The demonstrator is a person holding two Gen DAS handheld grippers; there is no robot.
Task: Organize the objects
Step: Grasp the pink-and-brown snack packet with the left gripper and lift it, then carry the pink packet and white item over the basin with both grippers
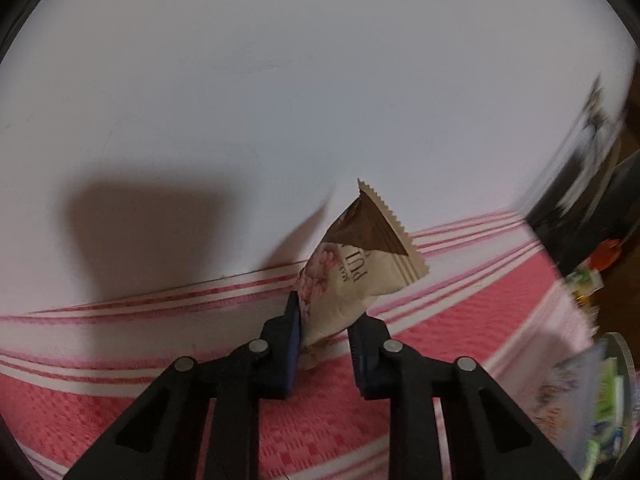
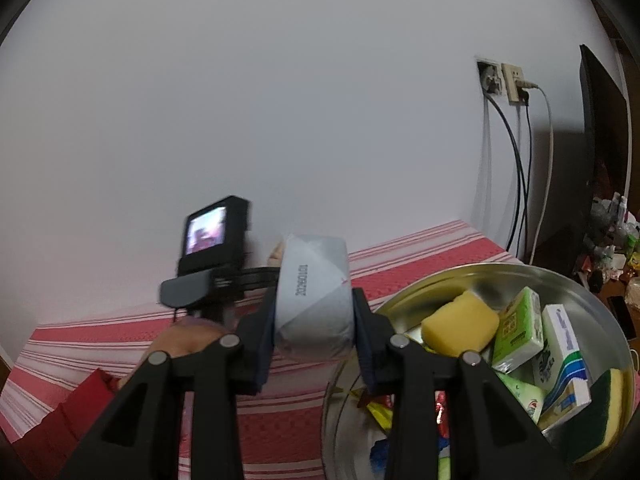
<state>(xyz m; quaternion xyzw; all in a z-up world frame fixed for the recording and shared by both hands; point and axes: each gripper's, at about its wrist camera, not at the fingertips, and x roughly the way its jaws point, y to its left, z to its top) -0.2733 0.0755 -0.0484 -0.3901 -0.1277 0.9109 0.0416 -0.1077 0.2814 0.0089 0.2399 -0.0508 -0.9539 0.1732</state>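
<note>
My left gripper (image 1: 326, 320) is shut on the lower end of a cream snack packet (image 1: 352, 276) with pink flowers and a brown corner. It holds the packet up above the red-and-white striped cloth (image 1: 120, 400). My right gripper (image 2: 315, 300) is shut on a grey-white wrapped packet (image 2: 316, 272) with a printed date code, held just left of a metal bowl (image 2: 480, 270). The bowl holds a yellow sponge (image 2: 460, 328), a green tissue pack (image 2: 518, 328), a white-and-blue box (image 2: 564, 352) and a green-backed scouring sponge (image 2: 608, 412). The right wrist view shows the left gripper's camera unit (image 2: 208, 236) and the person's hand (image 2: 188, 338) behind the packet.
A white wall rises directly behind the cloth-covered surface. Wall sockets with hanging cables (image 2: 516, 84) and a dark screen (image 2: 600, 152) stand at the right, with clutter beyond. The bowl's rim (image 1: 620, 344) shows blurred at the left wrist view's right edge.
</note>
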